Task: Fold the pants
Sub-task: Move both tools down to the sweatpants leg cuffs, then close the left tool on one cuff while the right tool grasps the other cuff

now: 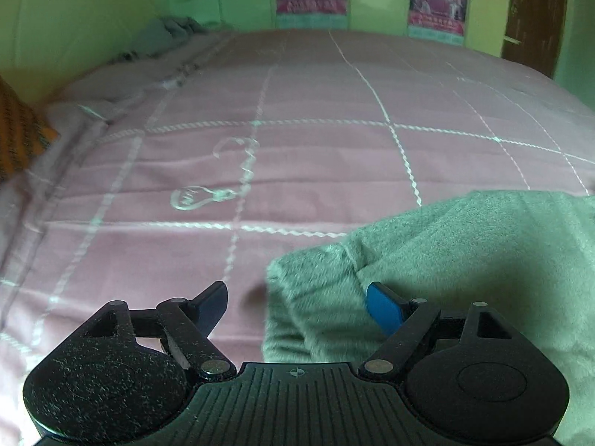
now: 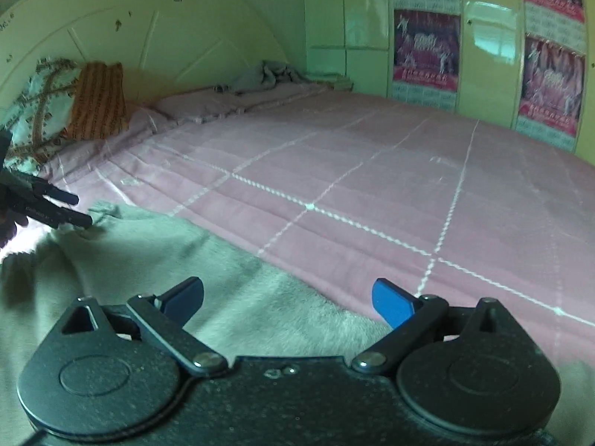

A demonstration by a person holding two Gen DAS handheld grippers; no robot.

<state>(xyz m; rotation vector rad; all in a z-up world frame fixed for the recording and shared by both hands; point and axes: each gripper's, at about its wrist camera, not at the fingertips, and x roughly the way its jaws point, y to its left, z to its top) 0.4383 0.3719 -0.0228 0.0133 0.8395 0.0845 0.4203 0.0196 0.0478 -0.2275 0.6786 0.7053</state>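
Grey-green fuzzy pants (image 1: pixel 446 260) lie on the pink bed. In the left wrist view they fill the lower right, with a corner edge between my fingers. My left gripper (image 1: pixel 297 304) is open, low over that left edge of the pants. In the right wrist view the pants (image 2: pixel 148 260) spread across the lower left. My right gripper (image 2: pixel 288 301) is open, just above their far edge. The left gripper's fingers (image 2: pixel 55 208) show at the far left of the right wrist view, over the pants' other end.
A pink quilted bedspread (image 2: pixel 372 186) with white grid lines covers the bed. Pillows (image 2: pixel 74 111) and a crumpled grey cloth (image 2: pixel 264 74) lie by the headboard. Cupboard doors with posters (image 2: pixel 427 48) stand beyond the bed.
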